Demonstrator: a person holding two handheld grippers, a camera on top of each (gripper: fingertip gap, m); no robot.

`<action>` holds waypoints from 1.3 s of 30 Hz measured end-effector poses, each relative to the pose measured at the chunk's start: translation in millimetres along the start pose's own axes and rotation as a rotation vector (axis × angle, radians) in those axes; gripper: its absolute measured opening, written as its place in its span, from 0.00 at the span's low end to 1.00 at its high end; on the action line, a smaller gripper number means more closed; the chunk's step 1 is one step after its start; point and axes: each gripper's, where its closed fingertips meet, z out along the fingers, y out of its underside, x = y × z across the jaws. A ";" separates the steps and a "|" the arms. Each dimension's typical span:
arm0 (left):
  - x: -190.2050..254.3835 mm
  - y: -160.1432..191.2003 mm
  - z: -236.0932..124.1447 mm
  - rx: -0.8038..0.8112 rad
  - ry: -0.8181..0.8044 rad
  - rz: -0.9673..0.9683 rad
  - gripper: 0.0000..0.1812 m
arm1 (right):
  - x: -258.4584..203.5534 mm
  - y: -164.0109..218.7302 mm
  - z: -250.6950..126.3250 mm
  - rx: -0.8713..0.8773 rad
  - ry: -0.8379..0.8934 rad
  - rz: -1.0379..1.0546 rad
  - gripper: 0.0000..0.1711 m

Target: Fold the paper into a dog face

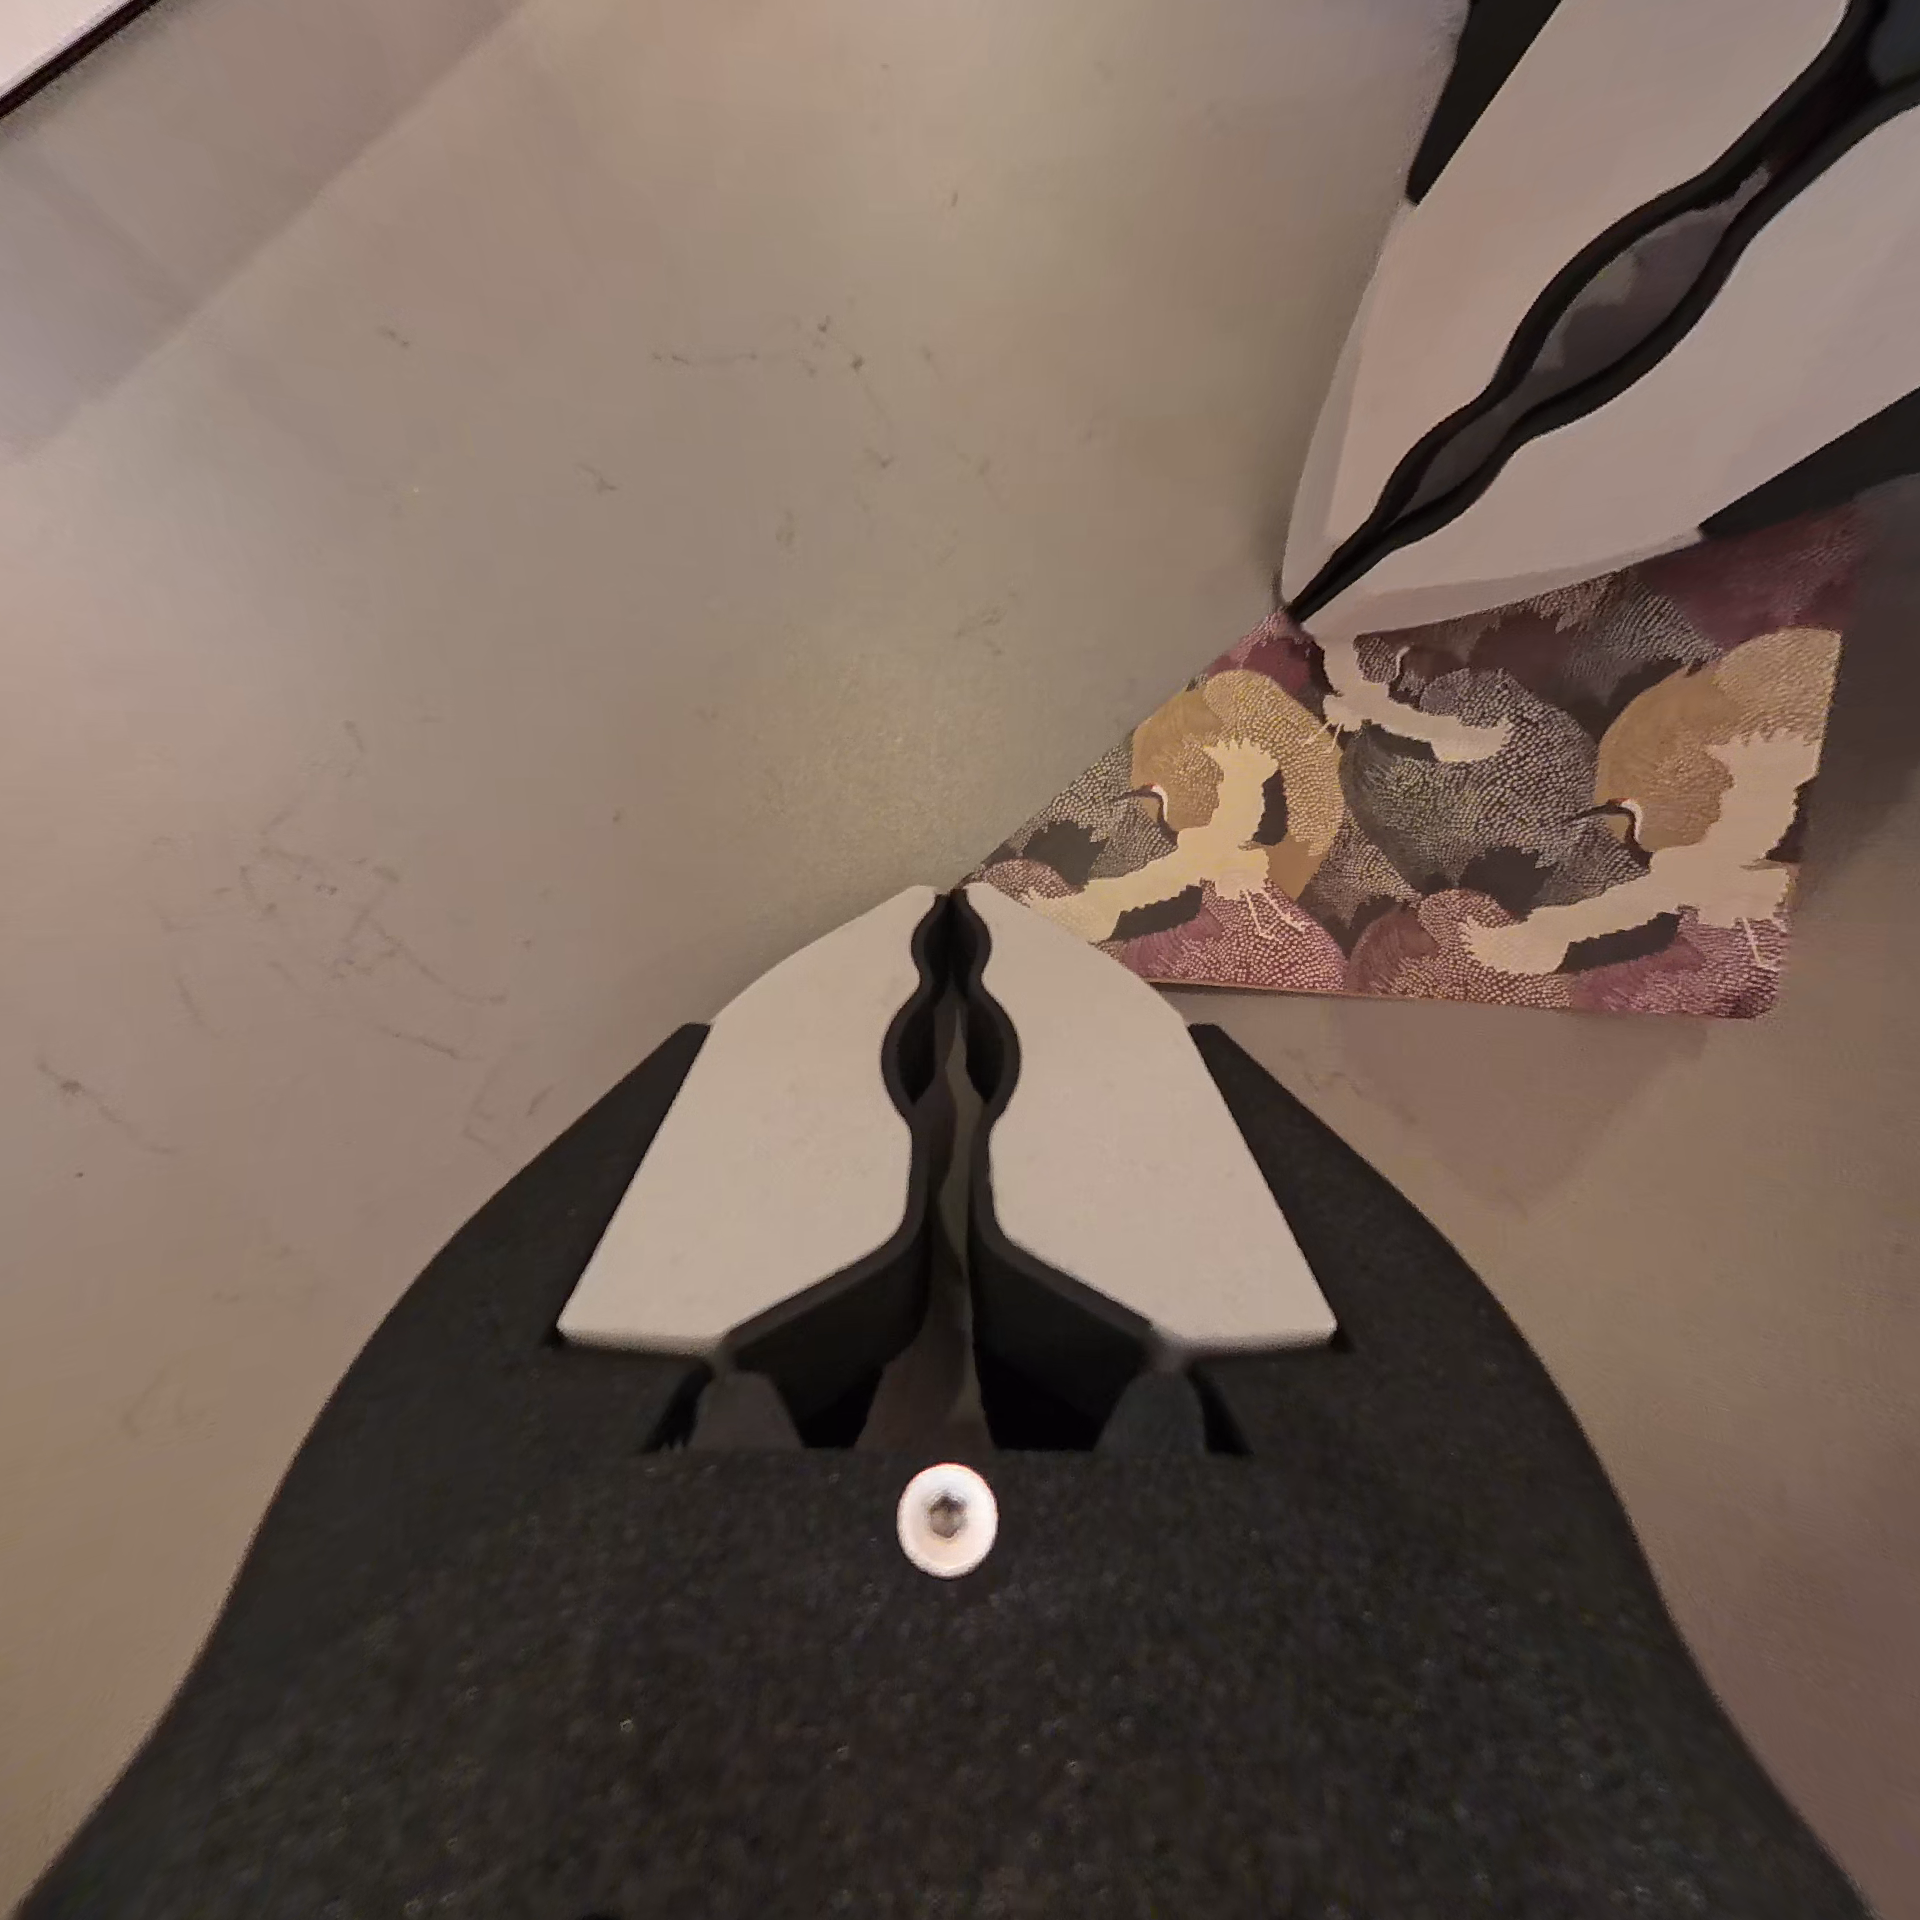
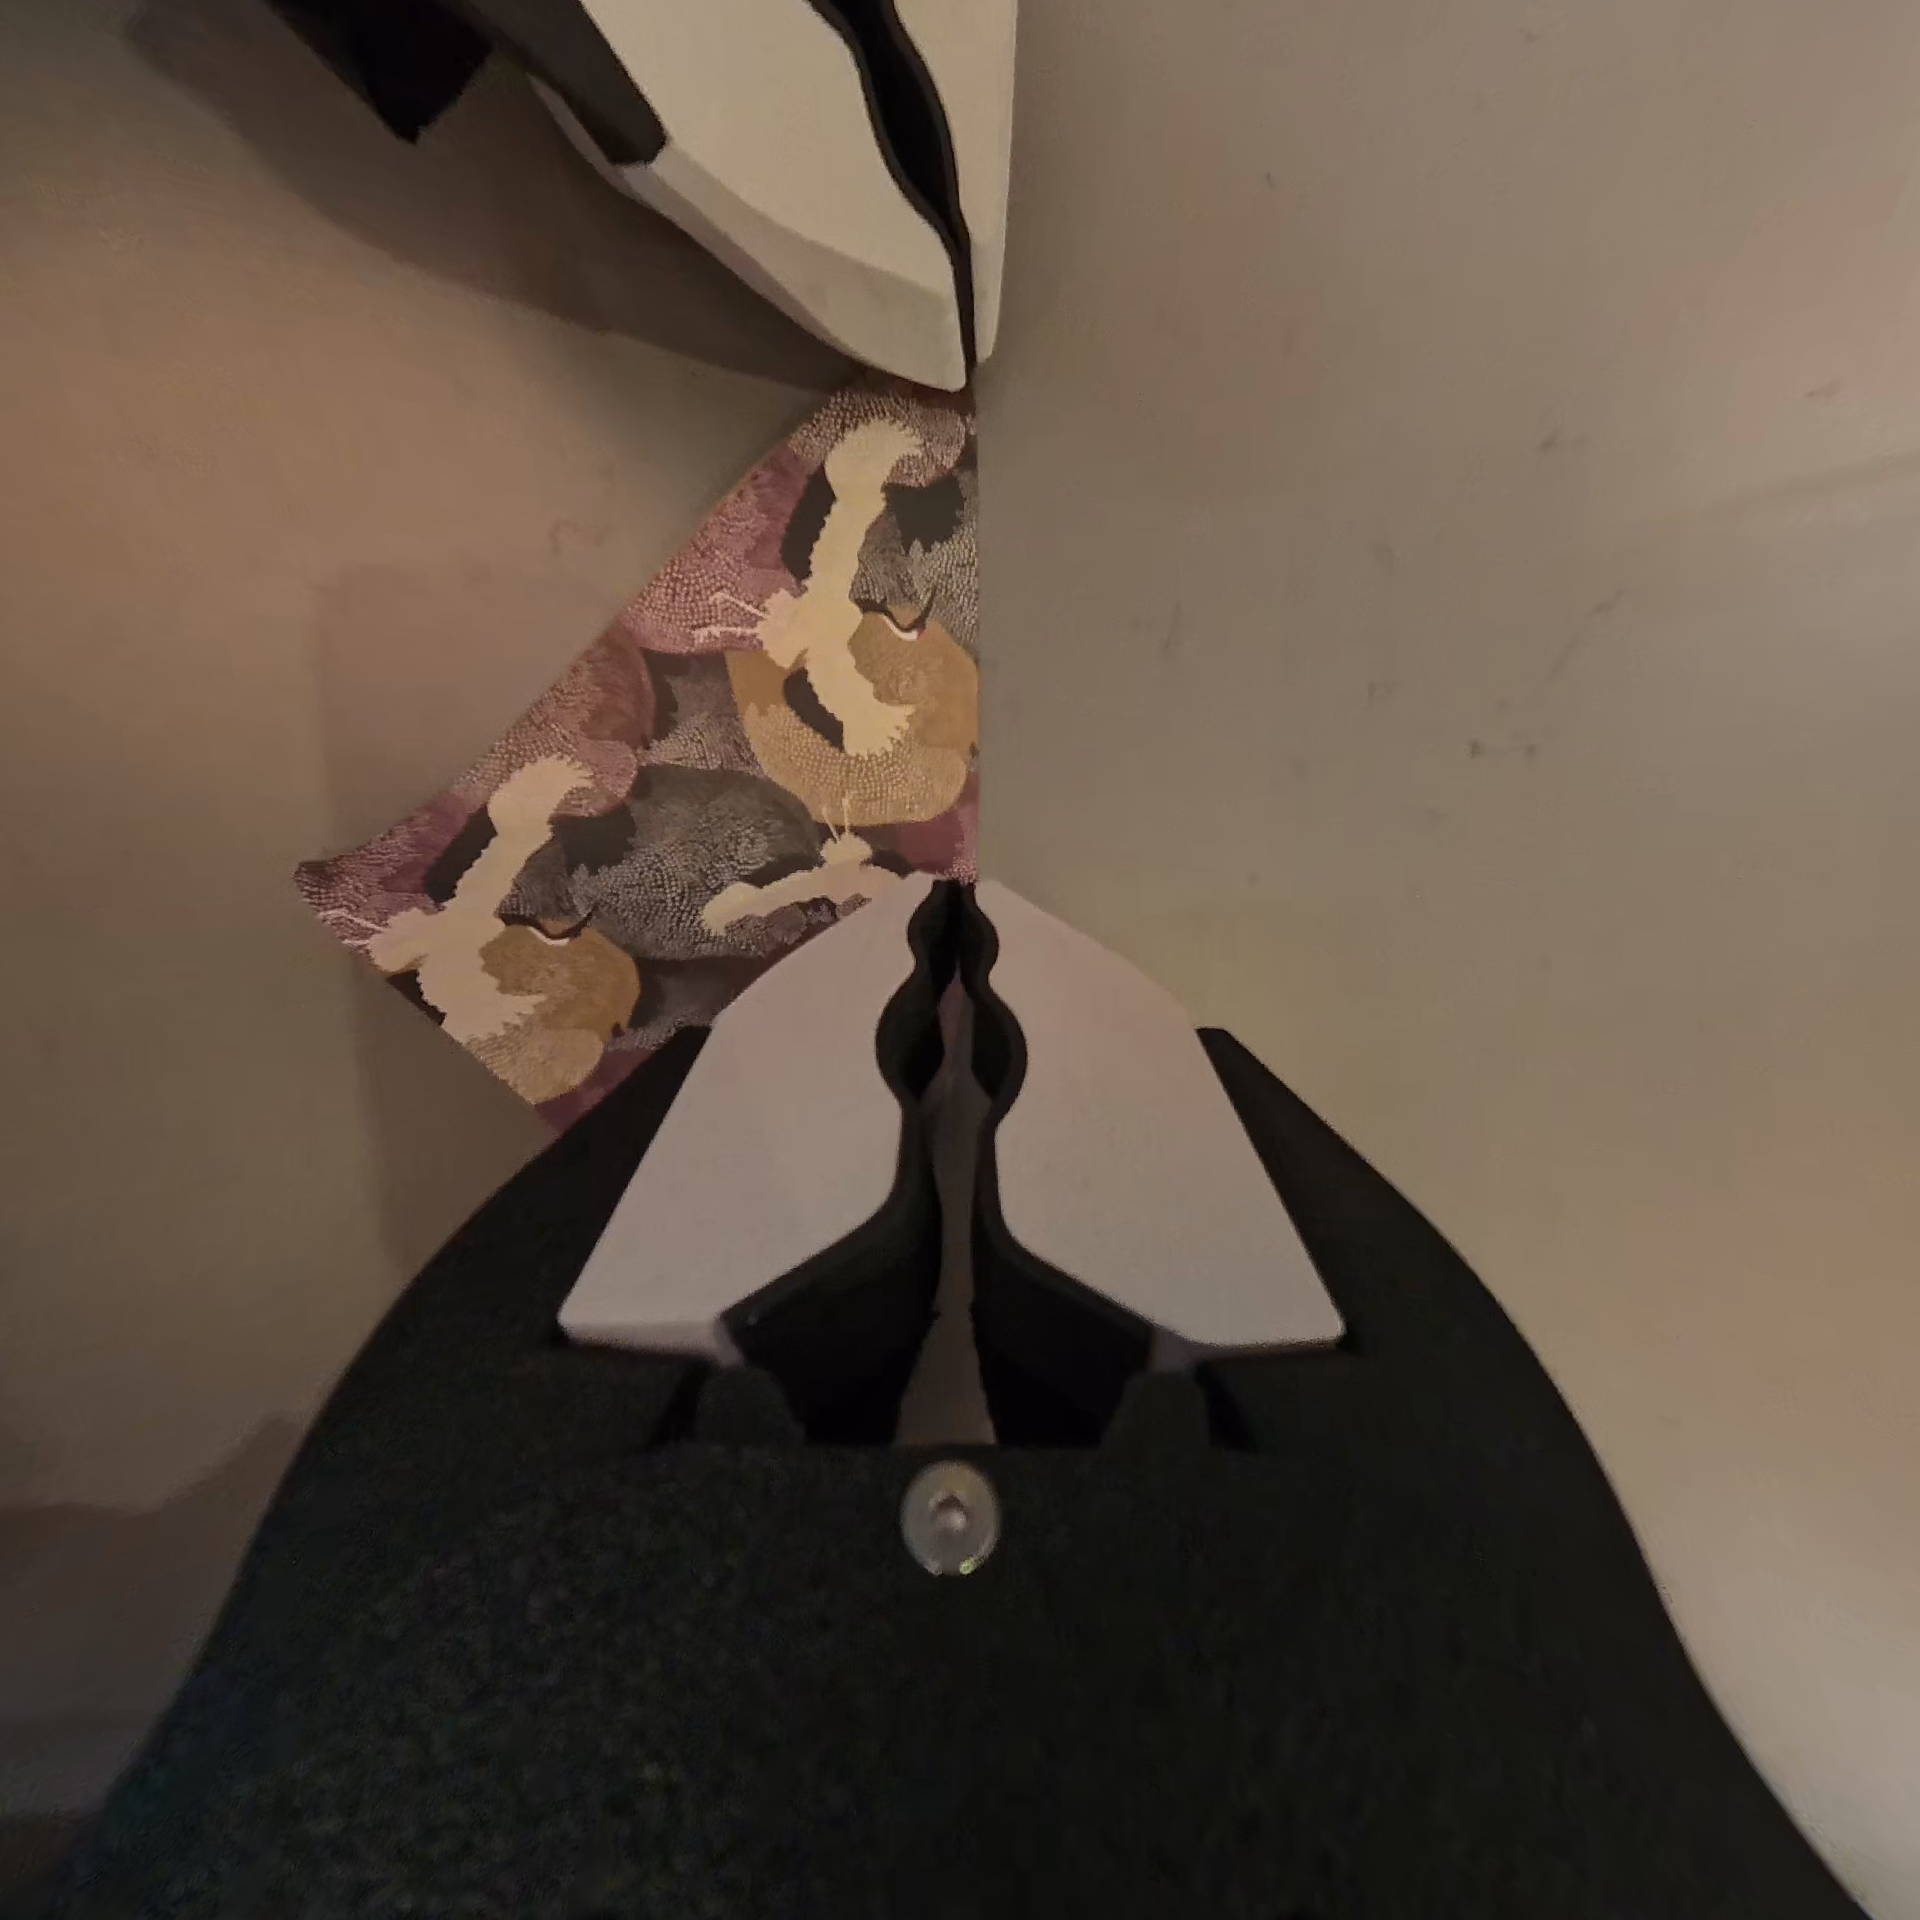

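Note:
The paper (image 1: 1455, 810) is folded into a triangle and lies flat on the table, showing a purple, gold and grey crane pattern. My left gripper (image 1: 954, 899) is shut, with its tip touching one end of the paper's long folded edge. My right gripper (image 2: 958, 888) is shut, with its tip touching the other end of that edge. The paper (image 2: 748, 748) stretches between the two tips in the right wrist view. The right gripper (image 1: 1297, 608) shows at the upper right of the left wrist view. The left gripper (image 2: 971, 374) shows at the top of the right wrist view. I cannot tell whether any paper is pinched.
The table (image 1: 623, 520) is plain beige with faint scuff marks. A dark-edged white object (image 1: 52, 42) shows at the far upper left corner of the left wrist view. One gripper's finger ends stand about 9 centimetres off the other's.

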 end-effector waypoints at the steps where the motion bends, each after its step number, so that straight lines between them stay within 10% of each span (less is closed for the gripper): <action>1: 0.0 0.0 0.0 0.000 0.000 0.000 0.00 | 0.0 1.3 -0.6 -0.002 0.002 0.004 0.00; 39: 0.3 -0.2 0.0 -0.002 -0.003 0.002 0.00 | 0.9 51.6 -27.3 -0.052 0.062 0.160 0.00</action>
